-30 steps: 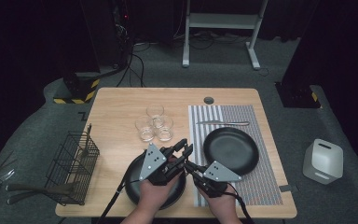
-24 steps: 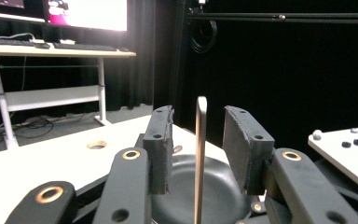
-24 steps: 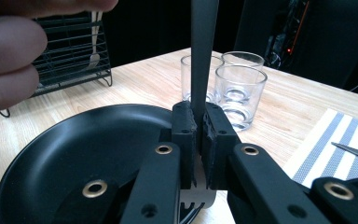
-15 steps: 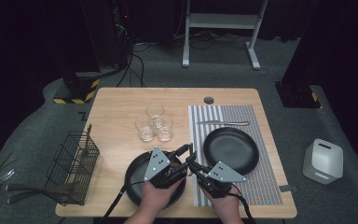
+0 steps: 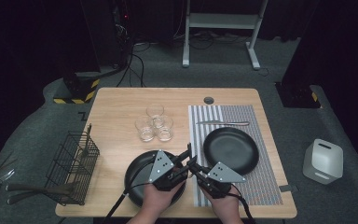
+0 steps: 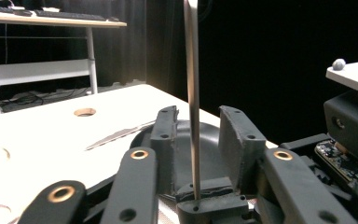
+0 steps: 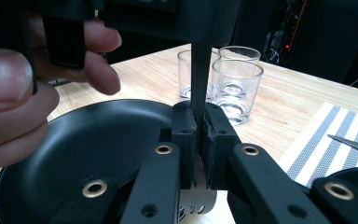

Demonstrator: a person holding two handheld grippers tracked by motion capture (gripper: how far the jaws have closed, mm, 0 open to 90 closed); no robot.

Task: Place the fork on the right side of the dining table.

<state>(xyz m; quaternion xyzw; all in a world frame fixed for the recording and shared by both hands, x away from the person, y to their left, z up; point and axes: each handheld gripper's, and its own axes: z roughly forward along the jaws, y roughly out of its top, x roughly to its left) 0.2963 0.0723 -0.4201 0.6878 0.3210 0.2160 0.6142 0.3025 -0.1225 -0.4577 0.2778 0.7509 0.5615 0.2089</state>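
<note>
My right gripper is shut on a thin metal utensil and holds it upright, its slotted end below the jaws. It hangs over the near black plate, just left of the striped placemat. My left gripper is open. Its jaws have just been closing, with the utensil's handle standing between them, close to one pad and not pinched. In the high view the left gripper and right gripper meet tip to tip at the edge of the near plate.
A second black plate lies on the placemat with a knife beyond it. Three glasses stand mid-table. A wire basket sits at the left edge. A white canister is on the floor at right.
The left gripper has sunk slightly toward the near plate, and its jaws widened and then narrowed around the handle. The right gripper has stayed put with the utensil.
</note>
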